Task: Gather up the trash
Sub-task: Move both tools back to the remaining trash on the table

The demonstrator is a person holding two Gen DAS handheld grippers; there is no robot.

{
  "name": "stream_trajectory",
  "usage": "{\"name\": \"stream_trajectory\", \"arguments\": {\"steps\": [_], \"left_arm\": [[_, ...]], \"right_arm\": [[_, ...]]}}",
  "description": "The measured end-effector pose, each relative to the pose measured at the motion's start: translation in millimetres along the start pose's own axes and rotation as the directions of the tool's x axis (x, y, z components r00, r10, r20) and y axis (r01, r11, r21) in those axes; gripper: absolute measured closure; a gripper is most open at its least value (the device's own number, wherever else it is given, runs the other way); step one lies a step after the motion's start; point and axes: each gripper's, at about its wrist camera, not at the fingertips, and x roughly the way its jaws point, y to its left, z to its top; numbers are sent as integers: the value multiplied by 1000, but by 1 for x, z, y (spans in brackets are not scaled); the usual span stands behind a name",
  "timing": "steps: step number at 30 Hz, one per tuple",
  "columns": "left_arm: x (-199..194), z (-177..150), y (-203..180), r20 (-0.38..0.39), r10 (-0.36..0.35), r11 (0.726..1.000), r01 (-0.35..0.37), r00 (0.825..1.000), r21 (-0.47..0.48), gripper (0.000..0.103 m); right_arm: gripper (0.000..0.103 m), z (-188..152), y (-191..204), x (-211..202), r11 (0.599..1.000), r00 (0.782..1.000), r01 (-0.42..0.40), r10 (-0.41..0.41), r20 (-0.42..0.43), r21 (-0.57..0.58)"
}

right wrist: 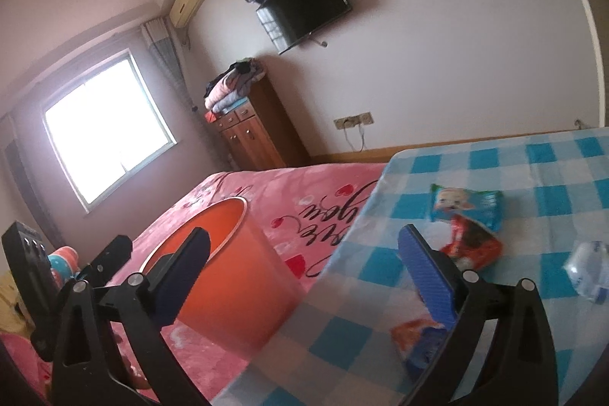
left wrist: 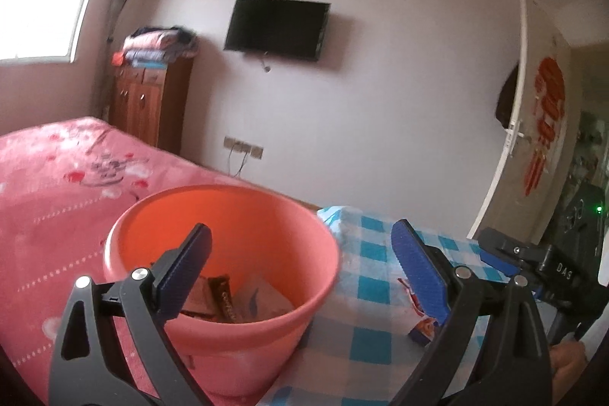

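An orange plastic bucket (left wrist: 228, 253) stands on the pink bed, next to the blue checked table (left wrist: 373, 292). Inside it lie a brown wrapper (left wrist: 224, 299) and other packets. My left gripper (left wrist: 300, 265) is open and empty, just above the bucket's near rim. A snack wrapper (left wrist: 420, 324) lies by its right finger. My right gripper (right wrist: 304, 273) is open and empty over the table's edge, with the bucket (right wrist: 224, 276) to its left. On the table lie a blue packet (right wrist: 466, 206), a red packet (right wrist: 474, 242), an orange-blue packet (right wrist: 416, 339) and a crushed clear bottle (right wrist: 588, 271).
The pink bed (left wrist: 57, 185) spreads left of the bucket. A wooden cabinet (left wrist: 148, 101) with folded clothes stands by the far wall under a wall TV (left wrist: 276, 29). An open door (left wrist: 517, 139) is at the right. The other gripper (left wrist: 533, 265) shows at the right.
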Motion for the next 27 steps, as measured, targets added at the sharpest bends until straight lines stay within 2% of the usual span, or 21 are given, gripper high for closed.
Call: {"name": "stream_trajectory", "arguments": {"steps": [7,13,18,21,24,27], "left_arm": [[-3,-9,-28,-13,-46,998,46,999,32,7],[5,-16,-49,-84,-49,996,56,995,75,7],[18,-28,-63,-184,-29,993,50,983,108,7],[29,-37,-71,-259,-15,991,49,966,125,7],[33,-44,-78,-285,-18,988,61,958,141,7],[35,-46,-86,-291,-38,987,82,956,138,7]], "right_arm": [[5,-14,-24,-23,1000,1000,-18,18,-7,2],[5,-22,-51,-42,995,999,41,-43,19,87],[5,-26,-83,-53,978,997,67,-72,23,197],[5,-28,-98,-56,968,996,89,-93,8,233],[5,-30,-116,-60,957,996,92,-91,-14,275],[5,-30,-125,-63,953,991,134,-130,-33,272]]}}
